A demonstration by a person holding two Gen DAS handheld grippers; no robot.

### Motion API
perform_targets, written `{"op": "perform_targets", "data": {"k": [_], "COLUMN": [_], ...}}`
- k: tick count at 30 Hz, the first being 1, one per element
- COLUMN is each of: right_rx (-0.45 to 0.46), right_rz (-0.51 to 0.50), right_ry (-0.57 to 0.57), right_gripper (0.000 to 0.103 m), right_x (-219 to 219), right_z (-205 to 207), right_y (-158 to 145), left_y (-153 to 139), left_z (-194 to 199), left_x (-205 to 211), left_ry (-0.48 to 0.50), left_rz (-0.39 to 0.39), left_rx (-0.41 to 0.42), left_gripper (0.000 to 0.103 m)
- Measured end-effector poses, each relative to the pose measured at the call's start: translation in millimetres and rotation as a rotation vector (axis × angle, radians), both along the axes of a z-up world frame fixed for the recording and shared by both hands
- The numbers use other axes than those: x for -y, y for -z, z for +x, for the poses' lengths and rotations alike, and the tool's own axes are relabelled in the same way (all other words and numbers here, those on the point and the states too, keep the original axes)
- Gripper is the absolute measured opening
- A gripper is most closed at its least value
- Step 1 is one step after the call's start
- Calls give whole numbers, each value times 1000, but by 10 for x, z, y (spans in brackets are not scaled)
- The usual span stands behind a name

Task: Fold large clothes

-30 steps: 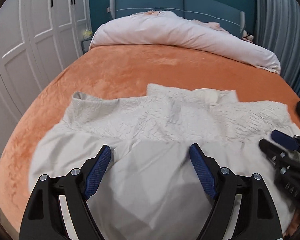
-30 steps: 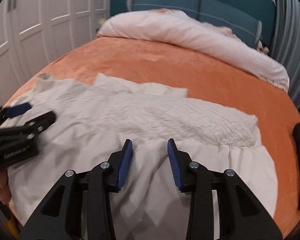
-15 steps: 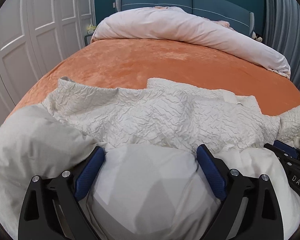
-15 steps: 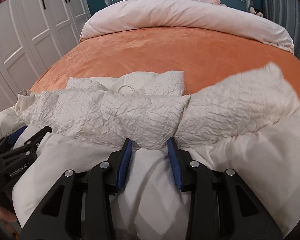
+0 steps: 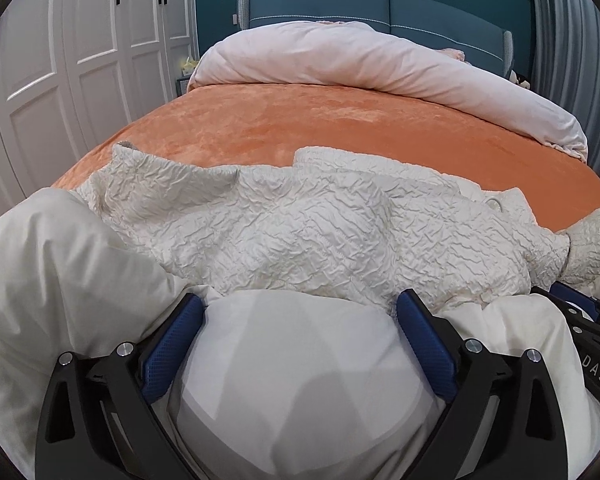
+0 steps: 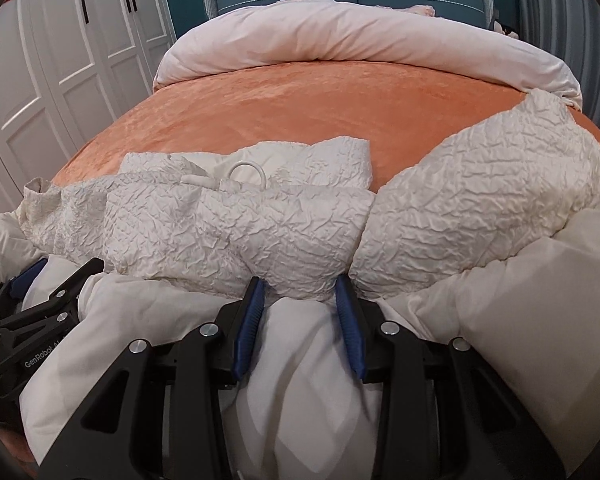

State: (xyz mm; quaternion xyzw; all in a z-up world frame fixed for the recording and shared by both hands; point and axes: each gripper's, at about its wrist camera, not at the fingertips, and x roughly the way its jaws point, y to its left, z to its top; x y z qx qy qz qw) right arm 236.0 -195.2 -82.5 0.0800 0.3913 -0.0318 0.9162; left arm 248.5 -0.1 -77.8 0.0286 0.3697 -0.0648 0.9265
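A large cream garment, crinkled on top (image 5: 300, 232) and smooth below (image 5: 300, 380), lies bunched at the near end of the orange bed (image 5: 320, 120). My left gripper (image 5: 300, 308) is open wide with smooth cloth bulging between its blue pads. My right gripper (image 6: 300, 292) is partly closed, with a fold of the smooth cloth (image 6: 300, 340) between its pads. The crinkled part (image 6: 240, 232) rises in folds ahead of it, with a white ring (image 6: 246, 174) on top. The left gripper also shows at the left edge of the right wrist view (image 6: 36, 292).
A rolled pale pink duvet (image 5: 380, 68) lies across the far end of the bed before a blue headboard (image 5: 380, 8). White wardrobe doors (image 5: 80, 60) run along the left. Grey curtains (image 5: 572, 40) hang at the right.
Both grippers have pushed forward under the garment's lower part, and the flat garment has bunched up into folds. The right side of the crinkled part has lifted.
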Motion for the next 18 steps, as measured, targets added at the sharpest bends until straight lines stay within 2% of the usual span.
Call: {"op": "perform_targets", "data": {"k": [3, 6, 9, 11, 14, 16, 18], "right_rx": [-21, -31, 59, 44, 1, -22, -21], "right_rz": [5, 6, -24, -86, -98, -14, 10], "right_ry": [-7, -10, -28, -18, 61, 117, 127], "right_gripper": [36, 35, 36, 37, 36, 35, 36], "right_x": [12, 38, 132, 267, 618, 911, 1003], "right_z": [27, -13, -153, -96, 0, 9, 18], "right_y": [-44, -290, -676, -761, -642, -487, -402], "left_y": [-41, -257, -626, -753, -680, -512, -357], "left_z": [23, 25, -36, 51, 307, 456, 491], "left_x": [1, -44, -241, -354, -576, -738, -778], "left_ry": [5, 32, 32, 15, -50, -88, -87], "left_rz": [2, 15, -28, -20, 14, 21, 63], "left_rx": [-21, -65, 8, 26, -9, -61, -63], "left_gripper": [95, 94, 97, 97, 97, 96, 97]}}
